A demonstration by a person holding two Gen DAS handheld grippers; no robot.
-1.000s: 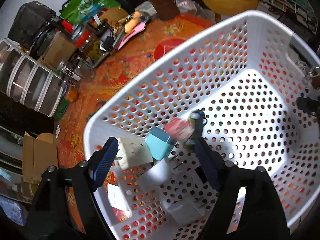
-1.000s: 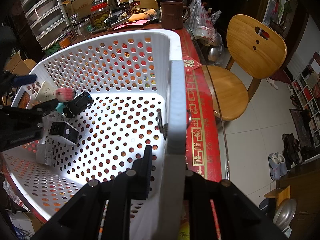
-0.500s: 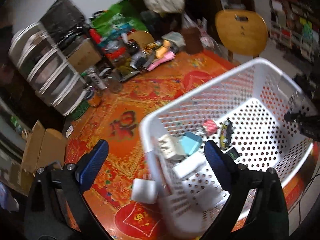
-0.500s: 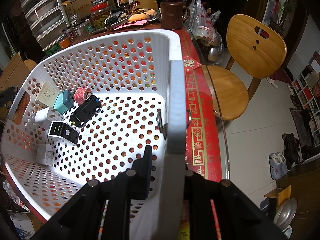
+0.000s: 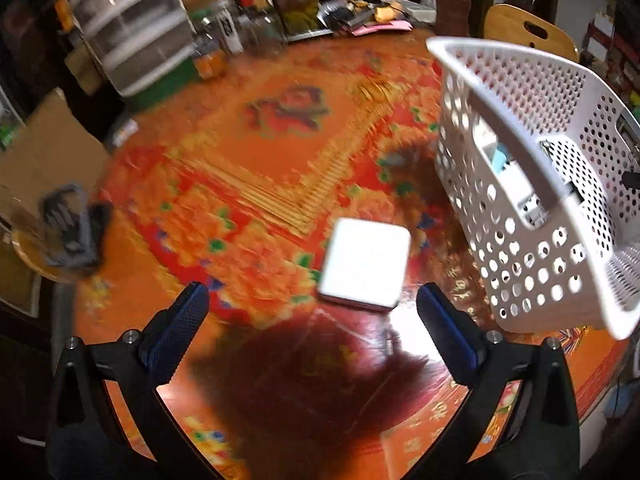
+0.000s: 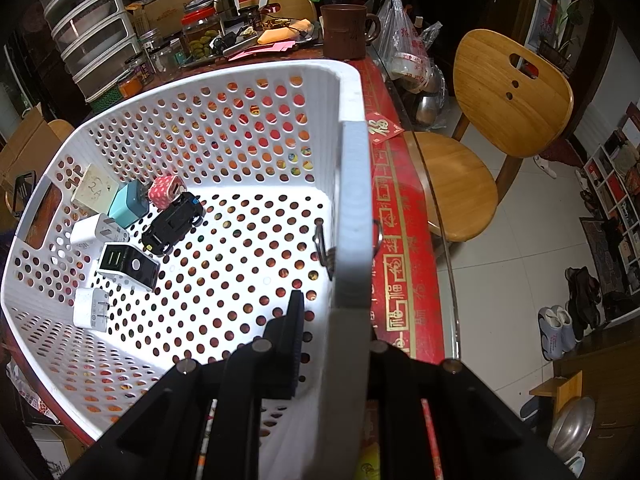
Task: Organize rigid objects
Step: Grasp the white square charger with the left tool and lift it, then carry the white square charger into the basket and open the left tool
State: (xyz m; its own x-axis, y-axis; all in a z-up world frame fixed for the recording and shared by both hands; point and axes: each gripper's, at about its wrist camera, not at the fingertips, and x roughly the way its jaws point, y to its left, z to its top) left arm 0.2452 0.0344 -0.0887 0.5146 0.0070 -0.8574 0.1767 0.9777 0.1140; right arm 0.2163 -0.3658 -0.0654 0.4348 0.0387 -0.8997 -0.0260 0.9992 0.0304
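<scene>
A white perforated basket (image 6: 348, 184) stands on the orange-red table; it also shows at the right of the left wrist view (image 5: 532, 152). My right gripper (image 6: 334, 340) is shut on the basket's rim. Inside lie several chargers, among them a teal one (image 6: 128, 204), a pink dotted one (image 6: 166, 191), a black-and-white one (image 6: 128, 266), and a black toy car (image 6: 173, 222). My left gripper (image 5: 312, 320) is open and empty, above the table just short of a white square block (image 5: 366, 264) lying left of the basket.
A plastic drawer unit (image 5: 128, 28), jars (image 5: 296, 8) and clutter line the table's far edge. A brown mug (image 6: 344, 32) stands behind the basket. A wooden chair (image 6: 500, 120) is to the right. A dark object (image 5: 72, 232) lies at the table's left edge.
My left gripper has drawn out of the basket and swung left and down over the table, toward the white block. The pink charger and toy car now lie in the basket. The right gripper has not moved.
</scene>
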